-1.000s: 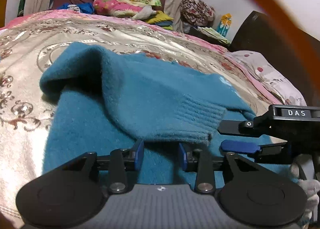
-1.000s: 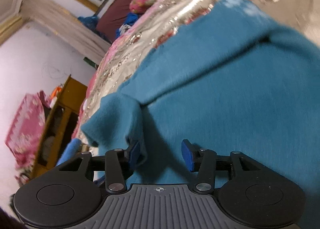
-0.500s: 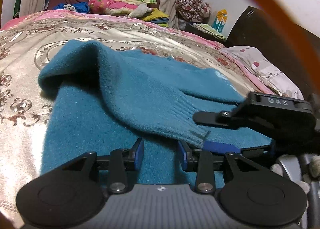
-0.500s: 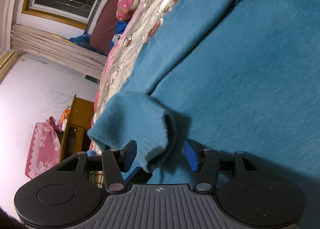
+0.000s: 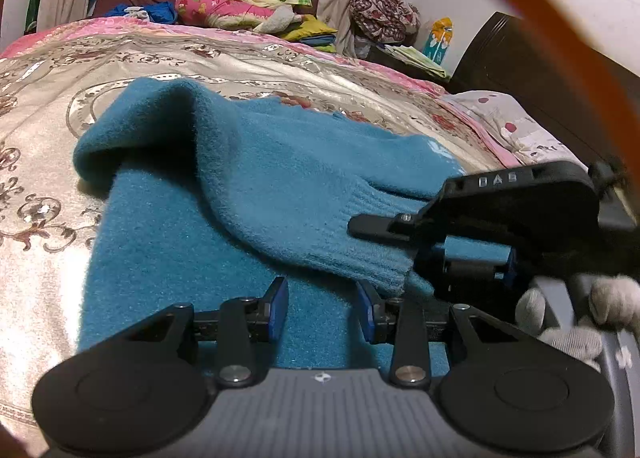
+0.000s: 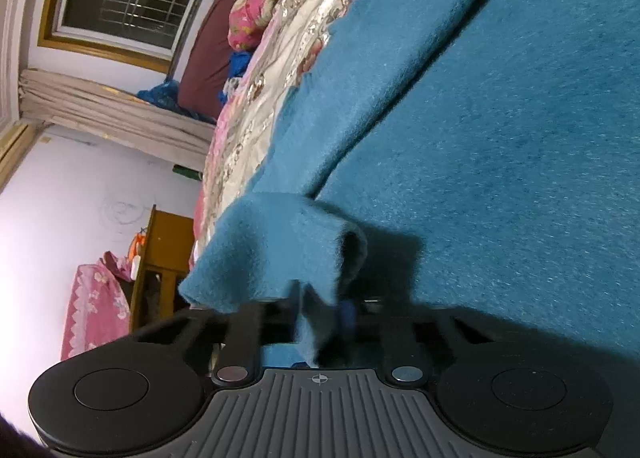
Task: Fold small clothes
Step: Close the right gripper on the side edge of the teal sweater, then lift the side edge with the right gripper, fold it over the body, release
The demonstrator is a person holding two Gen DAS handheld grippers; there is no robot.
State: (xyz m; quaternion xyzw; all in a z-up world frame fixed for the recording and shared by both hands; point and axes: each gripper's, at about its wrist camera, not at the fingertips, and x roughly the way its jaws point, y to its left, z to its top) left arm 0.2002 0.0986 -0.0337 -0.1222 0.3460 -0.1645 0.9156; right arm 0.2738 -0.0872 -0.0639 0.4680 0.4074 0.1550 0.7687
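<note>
A small teal fleece sweater [image 5: 168,242] lies on the bed, one sleeve [image 5: 280,194] folded across its body. My left gripper [image 5: 322,312] is open and empty, just above the sweater near the sleeve's ribbed cuff [image 5: 372,258]. My right gripper [image 6: 320,318] is shut on the cuff [image 6: 280,254]; the cloth hides its fingertips. In the left wrist view the right gripper [image 5: 476,254] comes in from the right and pinches the cuff's end.
The bed has a cream and pink patterned quilt [image 5: 48,130]. Pillows and folded clothes [image 5: 248,10] lie at the far end. A dark headboard [image 5: 560,90] stands at right. A wooden cabinet [image 6: 160,258] stands beside the bed.
My right gripper moved onto the sleeve cuff and closed on it. The left gripper stayed open and hardly moved.
</note>
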